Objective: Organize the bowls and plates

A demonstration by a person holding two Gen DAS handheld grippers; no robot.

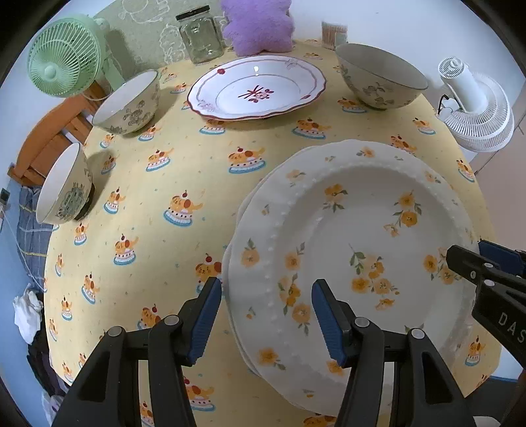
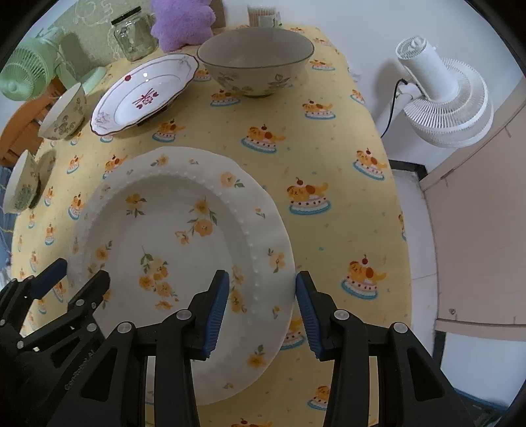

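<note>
A white plate with orange flowers (image 1: 355, 226) (image 2: 177, 230) lies on top of another like it near the table's front edge. My left gripper (image 1: 267, 315) is open, its jaws straddling the plates' left rim. My right gripper (image 2: 262, 308) is open, its jaws straddling the right rim. A red-trimmed plate (image 1: 256, 87) (image 2: 144, 95) lies at the back. A large floral bowl (image 1: 378, 77) (image 2: 256, 62) stands at the back right. Two smaller bowls (image 1: 130, 101) (image 1: 65, 185) stand at the left.
The table has a yellow cloth (image 1: 184, 170). A glass jar (image 1: 200, 36), a purple plush (image 1: 258, 24) and a green fan (image 1: 65, 56) stand at the back. A white fan (image 2: 440, 98) stands off the table's right side.
</note>
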